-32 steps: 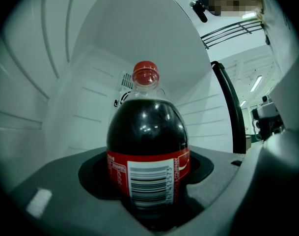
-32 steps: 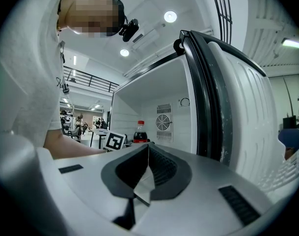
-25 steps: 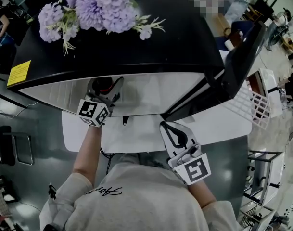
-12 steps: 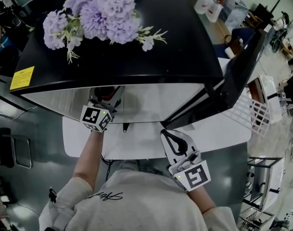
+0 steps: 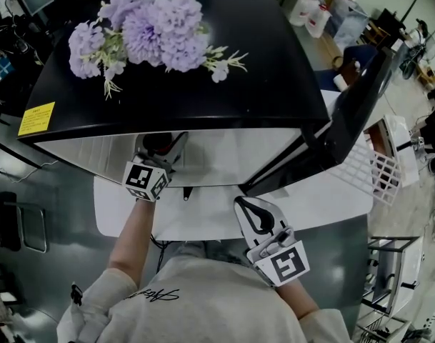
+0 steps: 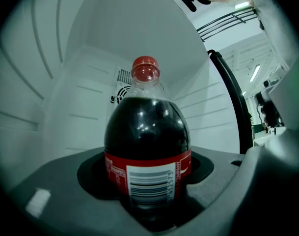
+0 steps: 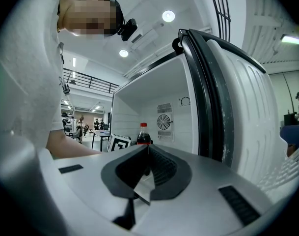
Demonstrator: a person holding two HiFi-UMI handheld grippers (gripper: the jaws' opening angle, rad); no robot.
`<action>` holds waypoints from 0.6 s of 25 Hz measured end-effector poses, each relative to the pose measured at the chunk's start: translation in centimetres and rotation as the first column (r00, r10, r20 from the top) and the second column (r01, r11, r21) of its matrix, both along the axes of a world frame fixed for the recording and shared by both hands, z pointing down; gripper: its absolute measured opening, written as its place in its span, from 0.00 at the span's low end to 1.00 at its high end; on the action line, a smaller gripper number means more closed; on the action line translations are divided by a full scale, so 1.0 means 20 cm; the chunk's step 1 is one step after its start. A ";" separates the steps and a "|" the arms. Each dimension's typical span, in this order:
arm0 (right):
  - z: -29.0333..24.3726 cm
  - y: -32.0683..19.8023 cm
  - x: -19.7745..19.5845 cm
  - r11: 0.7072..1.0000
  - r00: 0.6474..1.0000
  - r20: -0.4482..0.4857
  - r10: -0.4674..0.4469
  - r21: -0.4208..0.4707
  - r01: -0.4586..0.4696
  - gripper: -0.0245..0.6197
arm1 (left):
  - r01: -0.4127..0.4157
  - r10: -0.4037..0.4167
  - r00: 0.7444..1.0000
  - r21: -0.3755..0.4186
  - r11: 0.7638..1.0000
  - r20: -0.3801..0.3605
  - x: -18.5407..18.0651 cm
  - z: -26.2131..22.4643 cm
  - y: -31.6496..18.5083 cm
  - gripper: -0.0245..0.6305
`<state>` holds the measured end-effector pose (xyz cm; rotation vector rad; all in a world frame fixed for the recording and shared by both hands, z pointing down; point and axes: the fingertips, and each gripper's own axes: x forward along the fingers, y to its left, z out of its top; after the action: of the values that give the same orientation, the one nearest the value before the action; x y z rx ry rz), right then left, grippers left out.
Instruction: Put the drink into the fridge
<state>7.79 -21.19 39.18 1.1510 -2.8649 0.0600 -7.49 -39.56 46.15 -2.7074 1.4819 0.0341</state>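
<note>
Only the left gripper view reveals the barcode (image 6: pixel 148 188) on the bottle (image 6: pixel 147 132).

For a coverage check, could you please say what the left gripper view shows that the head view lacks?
Left gripper view only: the barcode label on the bottle and the rear vent of the fridge. Head view only: purple flowers on the fridge top, and the right gripper, shut. Both: the left gripper holding the bottle inside the fridge.
</note>
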 end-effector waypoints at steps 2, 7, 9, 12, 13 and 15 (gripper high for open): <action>0.00 0.01 0.00 1.000 1.000 0.000 0.001 -0.002 -0.001 0.06 | -0.006 0.006 1.000 -0.012 1.000 -0.007 0.00 0.01 0.00 0.52; 0.01 0.02 -0.01 1.000 1.000 -0.001 0.006 -0.007 -0.006 0.06 | -0.018 0.018 1.000 -0.035 0.999 -0.016 -0.01 0.01 0.01 0.52; 0.00 0.03 -0.02 1.000 1.000 -0.001 0.007 -0.005 -0.007 0.06 | -0.019 0.018 1.000 -0.033 0.999 -0.019 -0.01 -0.01 0.01 0.52; -0.01 0.04 -0.03 1.000 1.000 0.000 0.012 0.014 -0.012 0.06 | -0.024 0.023 0.999 -0.044 0.999 -0.026 -0.01 -0.01 0.03 0.52; -0.01 0.04 -0.03 1.000 1.000 0.001 0.013 0.028 -0.013 0.06 | -0.022 0.021 1.000 -0.048 0.999 -0.024 -0.02 -0.01 0.03 0.52; -0.02 0.04 -0.05 0.999 1.000 0.006 0.012 0.039 -0.012 0.06 | -0.014 0.013 1.000 -0.049 0.999 -0.017 -0.04 -0.01 0.05 0.53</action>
<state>6.89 -20.36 38.77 1.1766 -2.8768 0.0077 -8.21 -38.58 45.98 -2.7623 1.4883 0.0210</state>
